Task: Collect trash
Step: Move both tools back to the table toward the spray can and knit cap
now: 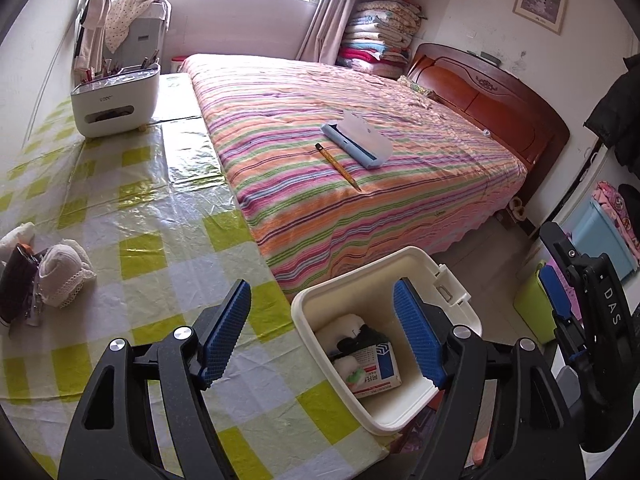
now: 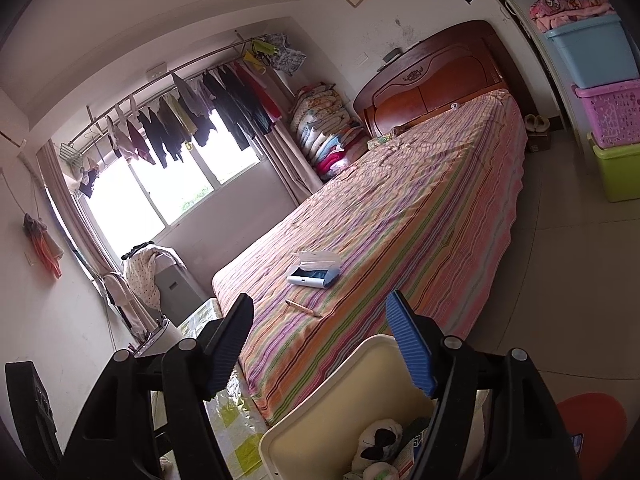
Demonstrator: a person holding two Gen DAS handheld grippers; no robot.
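both grippers, left gripper (image 1: pixel 322 334) and right gripper (image 2: pixel 320 344), stand wide open and hold nothing above the cream bin (image 1: pixel 452 312), which sits beside the table edge and already has a crumpled packet (image 1: pixel 374 370) inside.

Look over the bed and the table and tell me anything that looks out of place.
On the striped bed lie an open blue case, lid up, and a loose pencil beside it, apart. On the checked table, at its left edge, sits a small heap of crumpled white stuff. Nothing looks spilled or broken.
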